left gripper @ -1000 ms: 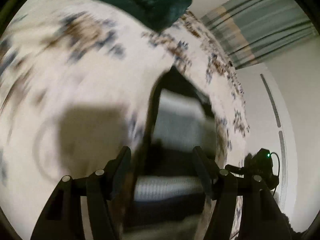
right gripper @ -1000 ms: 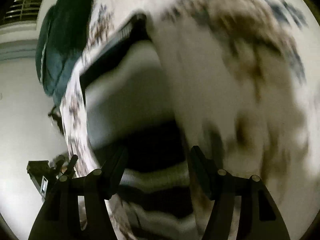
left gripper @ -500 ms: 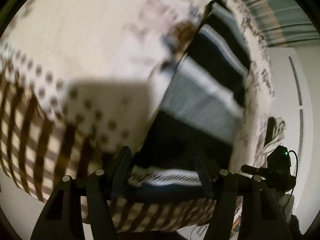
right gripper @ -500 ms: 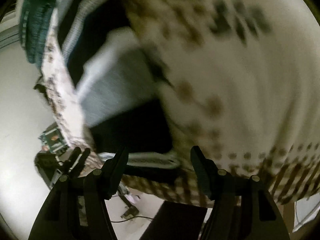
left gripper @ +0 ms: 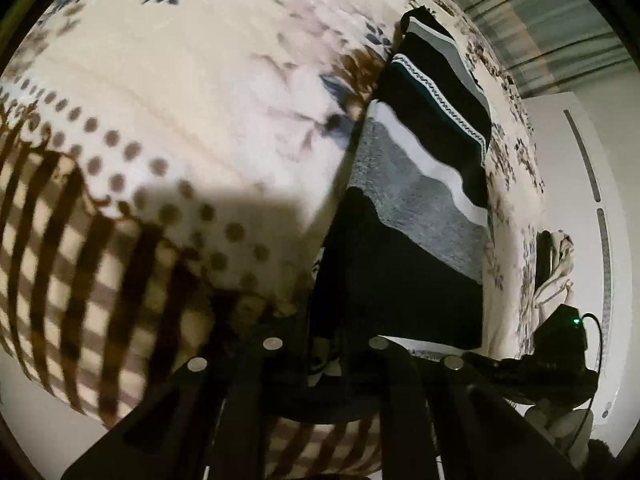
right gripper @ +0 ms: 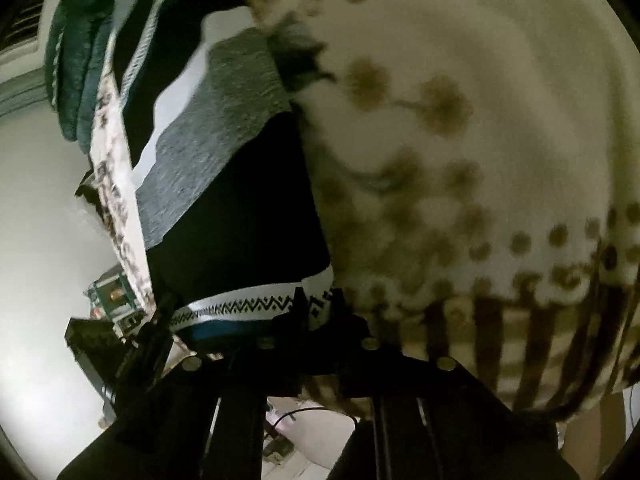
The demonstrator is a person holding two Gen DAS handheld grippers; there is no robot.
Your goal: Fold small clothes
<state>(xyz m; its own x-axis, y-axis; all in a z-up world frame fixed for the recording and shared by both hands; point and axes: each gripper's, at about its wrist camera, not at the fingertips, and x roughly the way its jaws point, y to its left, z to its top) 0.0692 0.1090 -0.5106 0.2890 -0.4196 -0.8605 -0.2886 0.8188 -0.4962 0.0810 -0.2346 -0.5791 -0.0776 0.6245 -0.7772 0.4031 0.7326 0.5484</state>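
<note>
A striped garment [left gripper: 416, 216] in black, grey and white with a zigzag trim lies flat on a cream bedspread [left gripper: 192, 112]. My left gripper [left gripper: 324, 344] is shut on the garment's near edge at its left corner. In the right wrist view the same garment [right gripper: 236, 204] shows, with its white zigzag hem [right gripper: 248, 306] nearest. My right gripper [right gripper: 316, 312] is shut on that hem at the garment's right corner. The fingertips of both grippers are dark and partly hidden by the cloth.
The bedspread has floral print, brown dots and a brown checked border [left gripper: 60, 280] near the bed's front edge. A dark green blanket [right gripper: 76, 60] lies at the bed's far end. A black device with a green light [left gripper: 568, 332] and cables sits beside the bed.
Both grippers pulled back to the garment's near hem and closed on it; half a second ago both were open above it. More of the bed's front edge shows now.
</note>
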